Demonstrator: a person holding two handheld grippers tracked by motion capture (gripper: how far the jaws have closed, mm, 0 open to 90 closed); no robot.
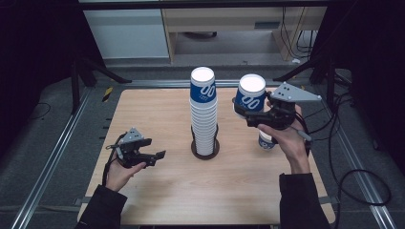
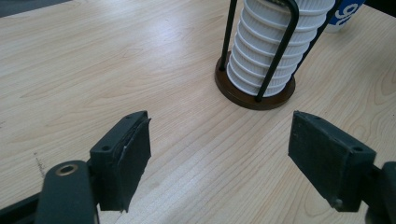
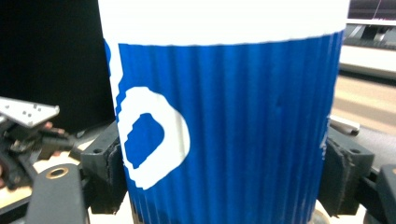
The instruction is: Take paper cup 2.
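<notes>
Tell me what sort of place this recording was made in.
Most likely a lab or workshop recording bay, not a café: a wooden table sits between bare metal floor rails, loose cables trail across grey flooring, dark curtains hang at both sides, and plain cabinets stand behind.

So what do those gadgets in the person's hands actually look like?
Both are black handheld devices. The left gripper and right gripper each carry a grey three-cornered plate on top and end in two blocky black jaws with rubbery pads. Thin black cables trail from them. The person wears dark long sleeves.
</notes>
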